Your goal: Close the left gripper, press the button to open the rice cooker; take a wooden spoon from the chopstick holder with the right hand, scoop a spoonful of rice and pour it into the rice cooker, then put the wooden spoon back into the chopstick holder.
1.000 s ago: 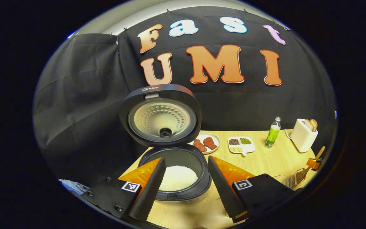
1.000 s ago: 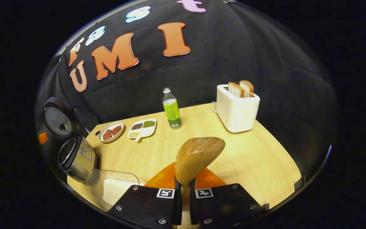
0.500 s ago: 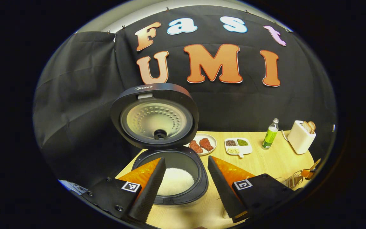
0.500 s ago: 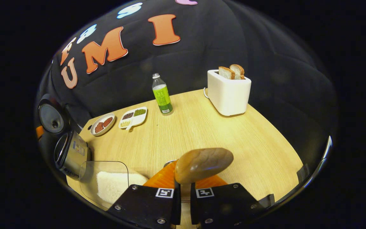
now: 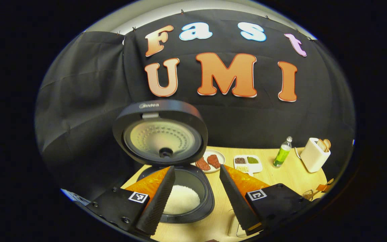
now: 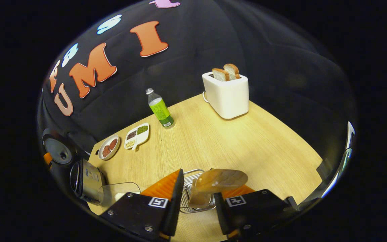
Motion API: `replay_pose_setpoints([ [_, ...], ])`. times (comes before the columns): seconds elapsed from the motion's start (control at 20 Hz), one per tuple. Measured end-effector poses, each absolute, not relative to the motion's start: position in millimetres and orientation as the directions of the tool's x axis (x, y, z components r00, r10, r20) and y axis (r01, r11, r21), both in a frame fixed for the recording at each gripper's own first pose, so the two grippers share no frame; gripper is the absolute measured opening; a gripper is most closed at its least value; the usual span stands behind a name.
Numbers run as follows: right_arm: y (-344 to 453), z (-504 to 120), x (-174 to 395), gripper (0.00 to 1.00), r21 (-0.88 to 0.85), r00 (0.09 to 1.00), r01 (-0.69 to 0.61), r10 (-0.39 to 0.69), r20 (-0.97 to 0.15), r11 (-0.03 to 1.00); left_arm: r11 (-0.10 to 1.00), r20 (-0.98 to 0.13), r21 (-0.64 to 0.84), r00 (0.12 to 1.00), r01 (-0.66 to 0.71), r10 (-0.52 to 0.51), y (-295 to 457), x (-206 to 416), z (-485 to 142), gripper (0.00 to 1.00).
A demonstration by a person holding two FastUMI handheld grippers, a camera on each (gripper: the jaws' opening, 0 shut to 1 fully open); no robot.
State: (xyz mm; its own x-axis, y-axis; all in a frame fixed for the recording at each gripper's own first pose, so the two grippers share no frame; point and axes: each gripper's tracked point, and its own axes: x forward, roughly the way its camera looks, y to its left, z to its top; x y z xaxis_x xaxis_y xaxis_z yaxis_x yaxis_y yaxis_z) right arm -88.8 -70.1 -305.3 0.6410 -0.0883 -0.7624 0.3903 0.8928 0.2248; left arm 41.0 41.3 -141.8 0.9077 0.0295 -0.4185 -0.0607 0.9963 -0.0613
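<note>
Now that the right gripper has spread its fingers, we are leaving the wooden spoon between them in the chopstick holder, finishing the task.

**Colours on the table**

Table is pale wood grain. Rice cooker is black with a silvery dimpled inner lid, white rice inside. White toaster, green-labelled bottle, brown wooden spoon, silver wire holder.

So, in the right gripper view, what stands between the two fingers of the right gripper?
In the right gripper view, the wooden spoon stands in the wire chopstick holder between the open right gripper fingers; neither finger presses on it.
</note>
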Motion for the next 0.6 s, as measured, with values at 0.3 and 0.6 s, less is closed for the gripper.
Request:
replay_pose_setpoints([
  [0.3, -73, -252, -62, 0.83, 0.181, 0.722, 0.319, -0.115, -0.682, 0.93, 0.99, -0.28, -0.017, 0.951, -0.141, 0.131, 106, 90, -66, 0.91],
  [0.6, -62, -193, -20, 0.88, 0.094, 0.802, 0.222, -0.127, -0.584, 0.971, 0.992, -0.274, 0.066, 0.954, -0.109, 0.123, 166, 144, -26, 0.9],
])
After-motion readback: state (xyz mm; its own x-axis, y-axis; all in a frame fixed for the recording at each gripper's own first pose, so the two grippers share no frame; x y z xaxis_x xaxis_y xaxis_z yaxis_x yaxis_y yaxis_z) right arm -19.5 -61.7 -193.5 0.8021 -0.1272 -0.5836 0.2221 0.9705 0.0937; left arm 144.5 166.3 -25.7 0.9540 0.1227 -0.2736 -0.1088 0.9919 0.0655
